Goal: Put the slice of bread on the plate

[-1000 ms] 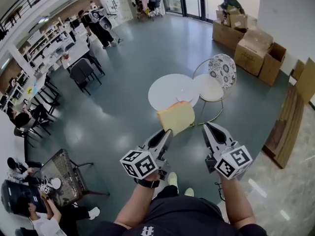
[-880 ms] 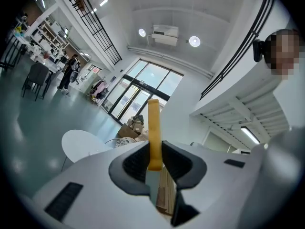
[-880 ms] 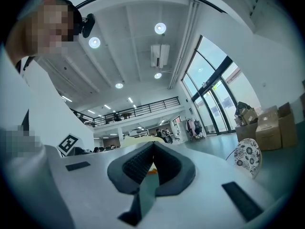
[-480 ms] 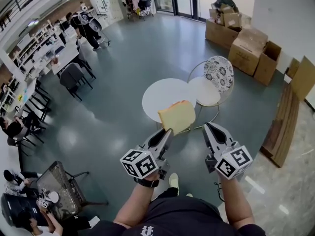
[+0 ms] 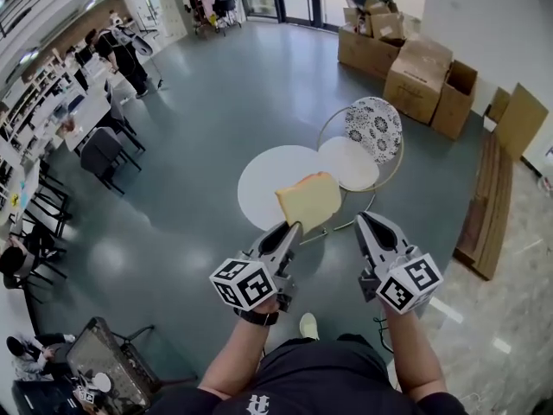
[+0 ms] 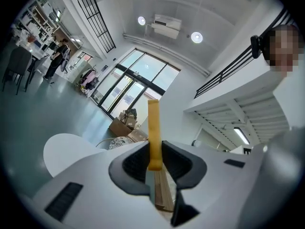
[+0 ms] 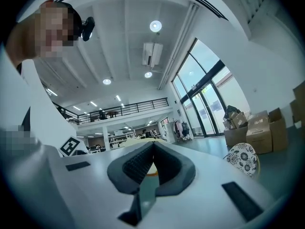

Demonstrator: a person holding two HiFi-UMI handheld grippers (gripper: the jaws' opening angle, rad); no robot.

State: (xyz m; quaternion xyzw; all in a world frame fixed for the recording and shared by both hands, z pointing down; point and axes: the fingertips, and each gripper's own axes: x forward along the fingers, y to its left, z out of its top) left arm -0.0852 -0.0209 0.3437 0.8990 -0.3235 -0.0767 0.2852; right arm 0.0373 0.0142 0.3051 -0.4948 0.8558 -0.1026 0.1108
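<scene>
The left gripper (image 5: 292,229) pinches the slice of bread (image 5: 309,200) by its lower edge. The slice stands mid-frame in the head view, in front of the round white table (image 5: 262,180). The right gripper (image 5: 366,222) sits just right of it, jaws pressed together, empty.

Slice of bread (image 5: 308,201) in our left gripper (image 5: 292,229), right gripper (image 5: 364,220) just right of it; table (image 5: 259,180) ahead of us, chair (image 5: 373,128) at its right, boxes (image 5: 419,72) behind.

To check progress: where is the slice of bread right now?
Head view, centre: the left gripper holds the slice of bread in the air, near the round white table.
</scene>
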